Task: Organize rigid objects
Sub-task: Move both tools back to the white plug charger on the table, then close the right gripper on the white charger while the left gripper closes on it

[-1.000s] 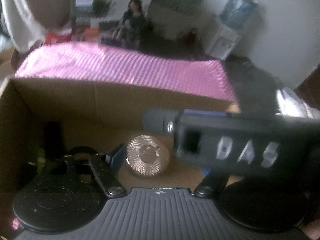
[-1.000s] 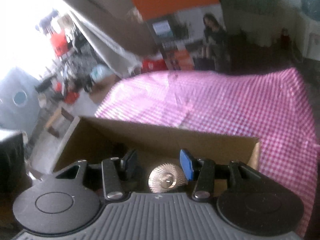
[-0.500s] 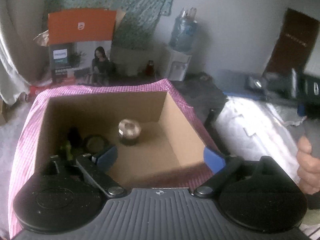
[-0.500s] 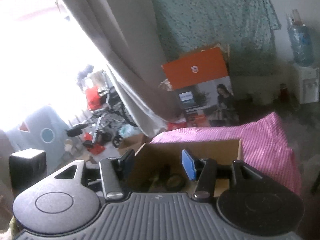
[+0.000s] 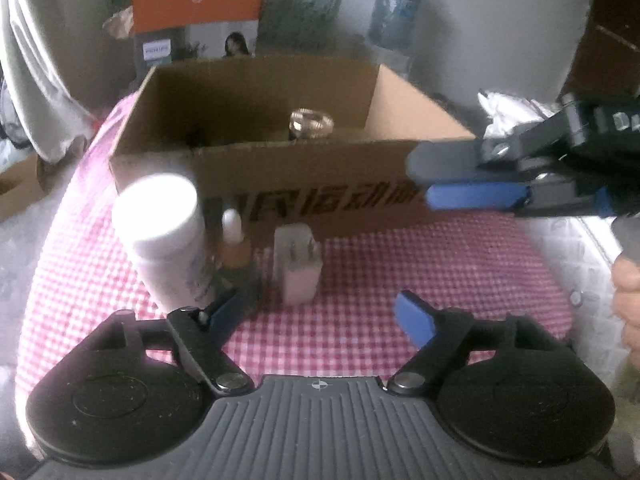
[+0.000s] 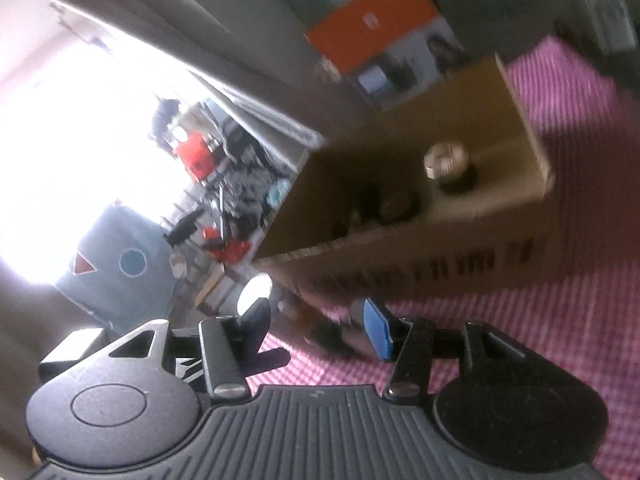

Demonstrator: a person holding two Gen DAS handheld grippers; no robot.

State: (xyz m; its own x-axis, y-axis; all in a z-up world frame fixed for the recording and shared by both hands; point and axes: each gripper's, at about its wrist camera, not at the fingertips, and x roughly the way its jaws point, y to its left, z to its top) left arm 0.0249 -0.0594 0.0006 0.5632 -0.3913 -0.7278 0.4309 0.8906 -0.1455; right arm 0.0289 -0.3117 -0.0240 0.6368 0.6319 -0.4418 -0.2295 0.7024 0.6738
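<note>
In the left wrist view, our left gripper (image 5: 320, 312) sits low in the frame with its jaws spread wide and nothing between them, facing three items standing on the pink checked cloth (image 5: 420, 280): a white bottle (image 5: 168, 240) at centre left, a small dropper bottle (image 5: 236, 246) just beside it, and a white plug adapter (image 5: 298, 270) near the middle. Behind them, across the upper half, stands the cardboard box (image 5: 304, 184), with a metal-capped jar (image 5: 311, 125) already inside. The right gripper (image 5: 452, 180) reaches in from the right edge, its two fingers lying close together and nothing visibly held. Over to the right wrist view, tilted and blurred: the right gripper (image 6: 316, 324) shows a narrow-to-middling gap with no object between the fingers, the cardboard box (image 6: 440, 264) filling the centre right and the metal-capped jar (image 6: 446, 160) in its far end; the white bottle (image 6: 254, 294) peeks out just above the left finger. We judge the next pick is one of the three standing items. The risk: they stand crowded together, so a wide approach to the white bottle could knock the dropper bottle over, and the two grippers, both near the box front, could collide.
</note>
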